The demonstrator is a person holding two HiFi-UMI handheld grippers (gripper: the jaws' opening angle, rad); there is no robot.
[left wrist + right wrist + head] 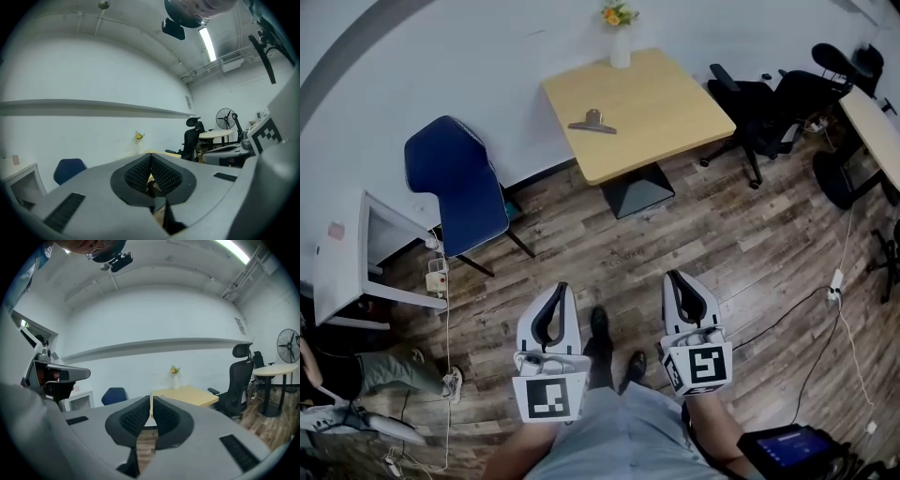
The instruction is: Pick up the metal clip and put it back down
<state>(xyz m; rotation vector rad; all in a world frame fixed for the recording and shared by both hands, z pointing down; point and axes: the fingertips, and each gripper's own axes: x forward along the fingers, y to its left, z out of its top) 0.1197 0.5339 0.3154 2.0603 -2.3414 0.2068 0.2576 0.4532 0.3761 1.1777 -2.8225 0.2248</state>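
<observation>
Progress: nothing done yet, as I judge it; the grey metal clip with folded-back handles (592, 122) lies flat on the square light-wood table (675, 103), towards its left half, untouched; pick-up and put-down both remain.
Left gripper (562, 288): held low in front of the person, well apart from the table; its ribbed black pads (138, 173) meet at the tip with nothing between them.
Right gripper (673, 276): level with the left one, equally far off; its ribbed pads (136, 417) are drawn all but together, only a thin slit between, pinching nothing.
What is left first: probably the approach across the wood-plank floor (722, 244); then open a gripper over the clip.
On the table: a white vase of yellow flowers (620, 47) at the far edge, apart from the clip.
Around: dark blue plastic chair (457, 183) left of the table; black office chairs (769, 108) to its right.
In the way: the straight line to the table's near edge looks open; a white cable (447, 356) trails on the floor off to the left, clear of that line.
</observation>
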